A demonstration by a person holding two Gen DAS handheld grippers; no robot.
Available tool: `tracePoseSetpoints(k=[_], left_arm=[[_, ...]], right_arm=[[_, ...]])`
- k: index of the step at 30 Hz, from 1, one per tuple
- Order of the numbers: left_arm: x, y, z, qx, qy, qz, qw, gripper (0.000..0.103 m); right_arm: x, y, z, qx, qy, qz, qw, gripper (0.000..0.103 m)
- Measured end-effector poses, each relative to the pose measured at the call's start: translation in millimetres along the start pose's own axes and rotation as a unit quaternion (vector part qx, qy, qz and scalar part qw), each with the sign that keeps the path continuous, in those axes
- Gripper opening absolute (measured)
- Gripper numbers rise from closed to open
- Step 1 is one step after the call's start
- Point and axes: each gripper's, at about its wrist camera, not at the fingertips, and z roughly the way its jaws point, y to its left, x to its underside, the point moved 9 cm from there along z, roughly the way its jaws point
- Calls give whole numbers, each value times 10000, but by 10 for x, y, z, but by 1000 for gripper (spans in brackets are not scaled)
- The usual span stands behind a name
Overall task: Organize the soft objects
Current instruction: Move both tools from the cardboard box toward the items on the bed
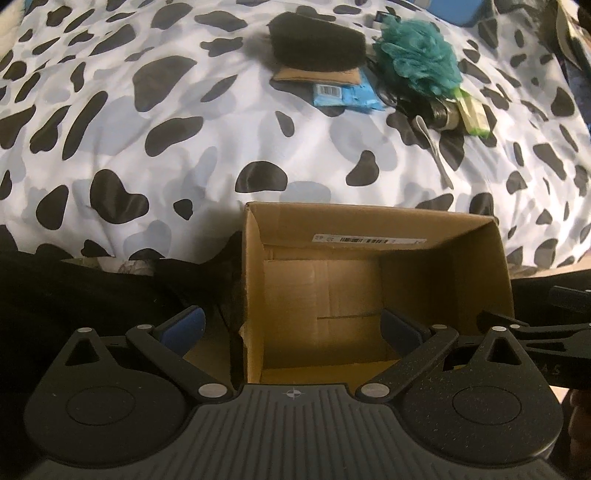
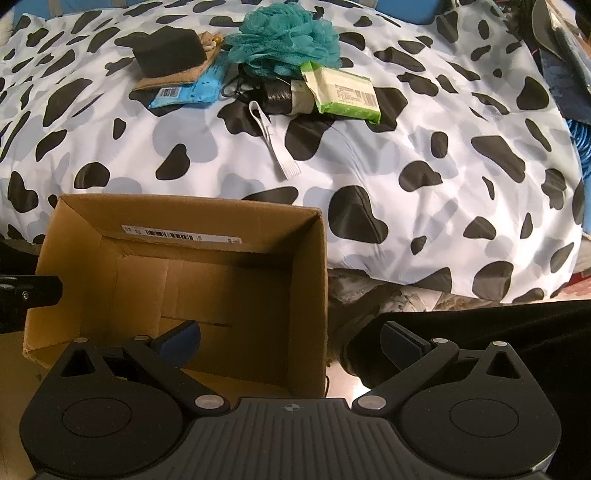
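Cow-print bed (image 2: 424,147) carries the soft pile at its far side: teal loofah (image 2: 288,35), black sponge (image 2: 168,50). Cardboard box (image 2: 310,280) sits near, empty. Left tongs (image 1: 293,328) and right tongs (image 2: 291,338) spread wide, holding nothing. Best to reach past the box and pinch the loofah's bulk

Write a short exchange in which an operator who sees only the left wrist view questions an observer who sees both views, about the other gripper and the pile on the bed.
Operator: I see only a sliver of the right gripper at my edge. Is it open?
Observer: Yes, it is wide open and holds nothing. One finger hangs over the cardboard box, the other outside it.
Operator: The green packet looks nearly end-on to me. Is there anything on it?
Observer: Its broad top face carries a printed label with a barcode.
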Motion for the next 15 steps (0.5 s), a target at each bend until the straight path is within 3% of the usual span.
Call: tracePoseSetpoints(k=[6,15], left_arm=[[25,-23,4,-56,-136,31,9999,103],[-79,-24,-128,-29,-718,189,9972,103]], right_arm=[[-60,22,-73,1,-176,-98,9998,103],[-205,72,-217,64,-502,-134,9986,103]])
